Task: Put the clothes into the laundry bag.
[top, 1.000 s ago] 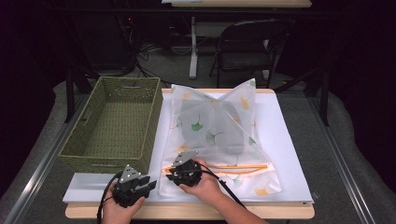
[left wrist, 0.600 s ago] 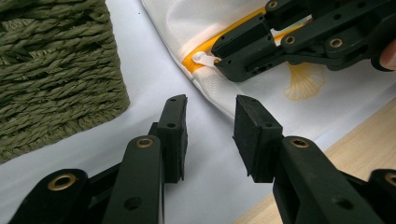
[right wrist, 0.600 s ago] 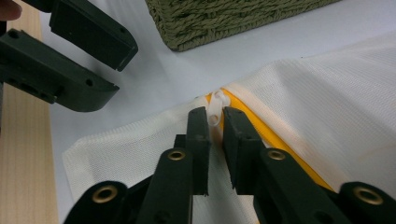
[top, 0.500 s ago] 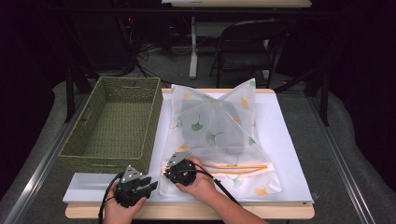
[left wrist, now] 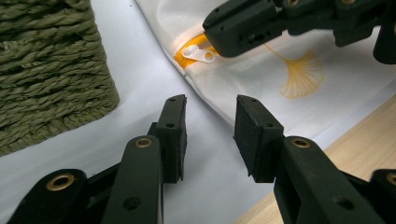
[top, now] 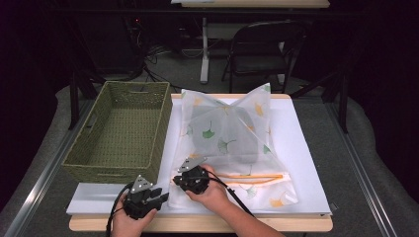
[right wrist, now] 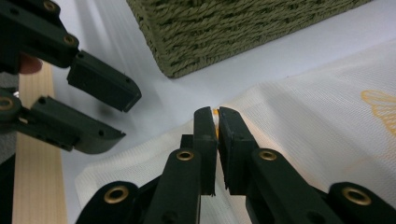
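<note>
A: What could fail here?

B: My right gripper (right wrist: 216, 122) has just been closing its jaws on the orange zipper end (left wrist: 194, 50) of the mesh bag (top: 232, 138); the pinch is thin and, I judge, may slip.

A: And the bag?

B: White, translucent, ginkgo-printed, lying on the table (top: 306, 163) beside the wicker basket (top: 123, 128). My left gripper (left wrist: 210, 130) waits partly open, empty.

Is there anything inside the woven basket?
No, the high view shows the basket with just its bare woven floor.
</note>
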